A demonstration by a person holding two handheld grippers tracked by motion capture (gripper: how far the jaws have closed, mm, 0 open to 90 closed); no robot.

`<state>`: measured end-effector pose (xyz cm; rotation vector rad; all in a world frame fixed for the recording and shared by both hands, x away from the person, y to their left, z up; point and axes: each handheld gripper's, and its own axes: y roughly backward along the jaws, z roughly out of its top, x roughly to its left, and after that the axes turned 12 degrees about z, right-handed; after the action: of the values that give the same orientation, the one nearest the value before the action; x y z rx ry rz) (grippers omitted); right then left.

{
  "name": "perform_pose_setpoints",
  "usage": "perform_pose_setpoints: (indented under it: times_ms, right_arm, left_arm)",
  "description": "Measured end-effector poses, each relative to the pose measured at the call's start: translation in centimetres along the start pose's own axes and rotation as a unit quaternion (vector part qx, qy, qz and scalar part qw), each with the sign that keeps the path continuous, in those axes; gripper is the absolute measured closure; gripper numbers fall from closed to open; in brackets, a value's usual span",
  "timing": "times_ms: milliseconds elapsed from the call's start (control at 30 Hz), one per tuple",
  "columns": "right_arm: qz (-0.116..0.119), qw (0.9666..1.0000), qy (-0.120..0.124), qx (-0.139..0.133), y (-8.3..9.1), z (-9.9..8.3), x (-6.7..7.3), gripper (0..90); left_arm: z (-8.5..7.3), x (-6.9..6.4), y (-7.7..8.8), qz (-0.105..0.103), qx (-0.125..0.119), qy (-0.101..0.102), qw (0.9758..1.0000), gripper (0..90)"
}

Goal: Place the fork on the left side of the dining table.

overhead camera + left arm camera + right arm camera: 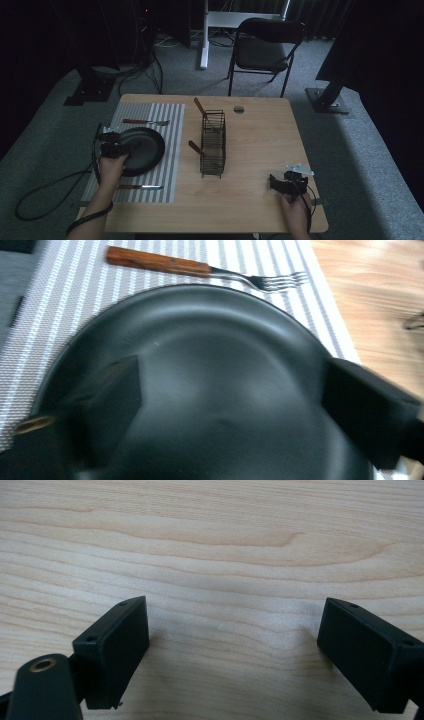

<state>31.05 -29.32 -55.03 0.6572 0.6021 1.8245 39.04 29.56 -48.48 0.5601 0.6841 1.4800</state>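
The wooden table (250, 200) carried everything, and on its left part lay a grey-and-white striped placemat (170, 150). In the middle of the mat sat the black plate (145, 145), round and shallow, with nothing on it. Near the table's centre, just right of the mat, stood a narrow black wire basket (213, 145) with two wooden handles poking out of it at a slant; what kind of utensils these were could not be made out in the dim high view. The left gripper (114, 148) hung over the near left edge of the plate, its jaws spread wide; in the left gripper view the plate's dark dish (215, 380) lay between and beneath the two black pads, which appeared not to press on it. The right gripper (285, 182) sat well apart at the table's near right corner, jaws likewise spread over bare wood with nothing between them. A wooden-handled fork (200, 267) lay on the mat just beyond the plate, and a wooden-handled knife (140, 187) lay on the mat at the plate's near side.
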Motion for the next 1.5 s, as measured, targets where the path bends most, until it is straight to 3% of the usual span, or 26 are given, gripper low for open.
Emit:
perform_pose_setpoints:
  times_ms: [100, 200, 233, 400, 500, 733, 800, 900, 1033, 1267, 1333, 1367, 1500]
  right_arm:
    - [0.0, 1.0, 0.0, 0.0, 0.0, 0.0, 0.0, 12.8]
    - [0.0, 1.0, 0.0, 0.0, 0.0, 0.0, 0.0, 12.8]
    - [0.0, 1.0, 0.0, 0.0, 0.0, 0.0, 0.0, 12.8]
    - [0.0, 1.0, 0.0, 0.0, 0.0, 0.0, 0.0, 12.8]
    - [0.0, 1.0, 0.0, 0.0, 0.0, 0.0, 0.0, 12.9]
    - [0.0, 1.0, 0.0, 0.0, 0.0, 0.0, 0.0, 12.8]
    - [0.0, 1.0, 0.0, 0.0, 0.0, 0.0, 0.0, 12.8]
    - [0.0, 1.0, 0.0, 0.0, 0.0, 0.0, 0.0, 12.9]
    - [0.0, 1.0, 0.0, 0.0, 0.0, 0.0, 0.0, 12.8]
    - [0.0, 1.0, 0.0, 0.0, 0.0, 0.0, 0.0, 12.8]
    - [0.0, 1.0, 0.0, 0.0, 0.0, 0.0, 0.0, 12.8]
    - [0.0, 1.0, 0.0, 0.0, 0.0, 0.0, 0.0, 12.8]
    - [0.0, 1.0, -0.001, 0.0, 0.0, 0.0, 0.0, 12.8]
  left_arm:
    - [-0.6, -0.2, 0.4, 0.014, 0.001, -0.017, 0.9998, 9.0]
    - [-0.8, -0.2, 0.5, 0.018, -0.001, -0.014, 0.9997, 9.0]
    - [-1.6, -0.1, 0.8, 0.012, 0.001, -0.004, 0.9999, 9.0]
    - [-2.4, 0.0, 1.4, 0.017, 0.001, -0.01, 0.9998, 9.0]
    - [-2.9, 0.0, 2.0, 0.019, -0.003, -0.001, 0.9998, 8.9]
    - [-4.3, -0.5, 2.9, 0.019, -0.001, -0.021, 0.9996, 9.0]
    - [-4.8, -0.7, 3.2, 0.013, -0.002, -0.017, 0.9998, 9.0]
    - [-5.6, -1.2, 4.0, 0.002, -0.01, -0.033, 0.9994, 9.0]
    - [-6.4, -1.5, 4.9, 0.008, -0.02, -0.044, 0.9988, 9.0]
    - [-7.6, -1.0, 6.0, 0.022, -0.026, -0.043, 0.9985, 8.9]
    - [-8.2, -0.8, 6.2, 0.016, -0.022, -0.035, 0.999, 8.5]
    - [-8.6, -0.7, 6.3, 0.014, -0.023, -0.028, 0.9992, 2.4]
    - [-10.2, -1.3, 6.9, 0.024, -0.033, -0.033, 0.9986, 1.2]
